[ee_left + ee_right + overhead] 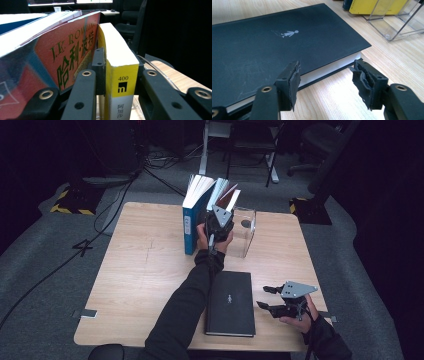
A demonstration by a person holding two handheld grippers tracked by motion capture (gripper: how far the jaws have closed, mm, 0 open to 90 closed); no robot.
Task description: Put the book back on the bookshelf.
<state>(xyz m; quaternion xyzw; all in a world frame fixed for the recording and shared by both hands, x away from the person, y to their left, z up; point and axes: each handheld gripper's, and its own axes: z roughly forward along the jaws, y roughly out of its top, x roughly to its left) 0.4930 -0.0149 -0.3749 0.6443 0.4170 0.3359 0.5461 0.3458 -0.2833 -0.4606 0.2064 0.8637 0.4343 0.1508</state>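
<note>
Wooden table (pixel 140 270); left gripper (pixel 120 75) clamps yellow book (pixel 121 72); right gripper (pixel 324 82) open.

Black sleeves on both forearms, ribbed at the cuffs. Left gripper (pixel 218 221) beyond the black book (pixel 231 303), right gripper (pixel 280 298) just right of it: matte black, each topped with a grey three-cornered plate. Brass-ringed screw holes along the jaws (pads frayed on the right pair).
</note>
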